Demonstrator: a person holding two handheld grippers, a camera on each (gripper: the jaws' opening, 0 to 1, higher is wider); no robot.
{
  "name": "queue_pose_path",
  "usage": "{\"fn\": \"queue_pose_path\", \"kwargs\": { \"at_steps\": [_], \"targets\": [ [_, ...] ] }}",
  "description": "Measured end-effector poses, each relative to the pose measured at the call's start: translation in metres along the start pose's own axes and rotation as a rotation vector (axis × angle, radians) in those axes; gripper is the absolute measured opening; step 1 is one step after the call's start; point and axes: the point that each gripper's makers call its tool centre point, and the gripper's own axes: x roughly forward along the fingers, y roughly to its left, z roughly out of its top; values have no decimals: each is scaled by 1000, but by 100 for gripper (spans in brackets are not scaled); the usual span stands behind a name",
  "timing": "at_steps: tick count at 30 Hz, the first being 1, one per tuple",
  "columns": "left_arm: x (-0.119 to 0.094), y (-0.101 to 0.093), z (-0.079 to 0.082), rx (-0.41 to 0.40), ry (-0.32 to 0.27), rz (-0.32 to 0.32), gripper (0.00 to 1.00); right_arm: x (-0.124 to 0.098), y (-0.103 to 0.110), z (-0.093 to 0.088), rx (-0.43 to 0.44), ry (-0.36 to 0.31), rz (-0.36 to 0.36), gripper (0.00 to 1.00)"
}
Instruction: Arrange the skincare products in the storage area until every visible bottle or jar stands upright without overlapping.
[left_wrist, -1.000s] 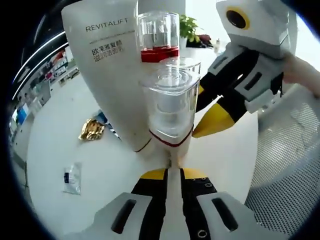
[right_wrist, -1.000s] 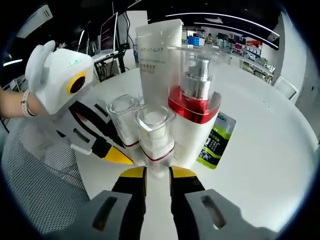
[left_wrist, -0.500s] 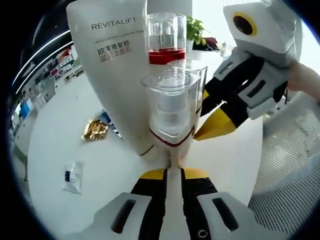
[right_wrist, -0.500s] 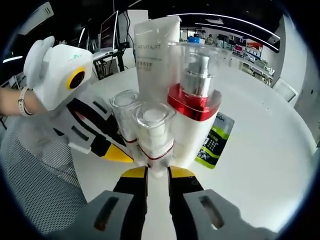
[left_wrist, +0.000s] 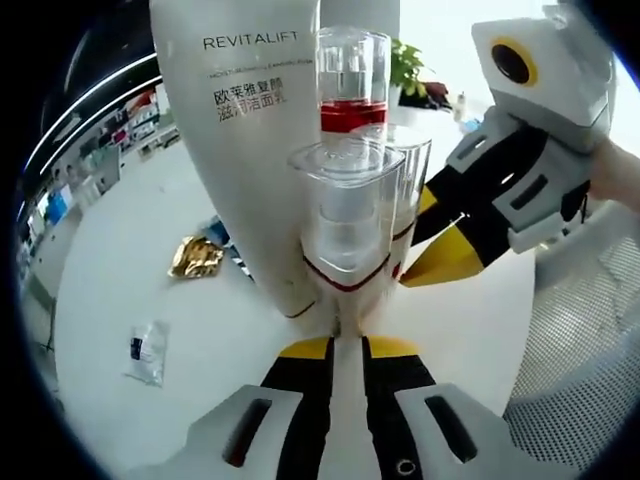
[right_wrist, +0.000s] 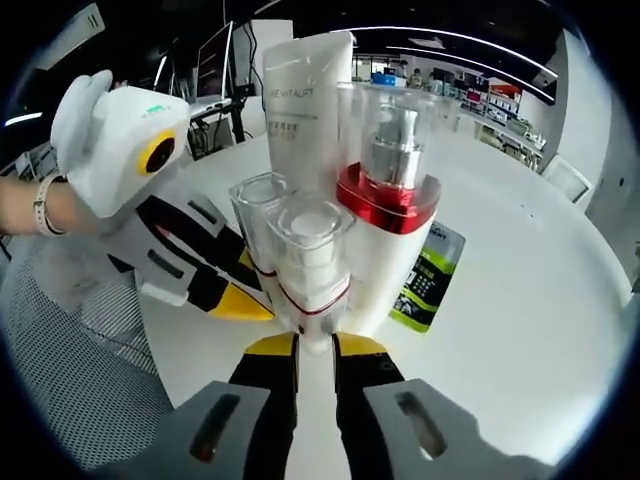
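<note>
White round table (left_wrist: 130, 250) (gold wrapper (left_wrist: 195, 257) aside), perhaps an office behind.

Both views are brightly and evenly lit from overhead, with long ceiling light strips seen far beyond the right claw (right_wrist: 316, 345). The white bench (left_wrist: 120, 270) is nearly washed out above the left claw (left_wrist: 347, 345), where daylight glares. Straight lines are bent strongly near the edges, and soft reflections are carried on the clear caps (left_wrist: 345, 215).

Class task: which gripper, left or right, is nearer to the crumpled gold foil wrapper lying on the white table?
Left. The crumpled gold foil wrapper lies just beyond the left gripper, to one side of it; the right gripper sits across the bottle cluster from the wrapper.
</note>
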Motion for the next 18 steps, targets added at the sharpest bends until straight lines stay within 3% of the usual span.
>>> {"fn": "queue_pose_path", "kwargs": {
  "at_steps": [18],
  "targets": [
    [2,0,2,-31,-4,21,9,1,-1,-2,-16,11,-10,12]
  ]
}}
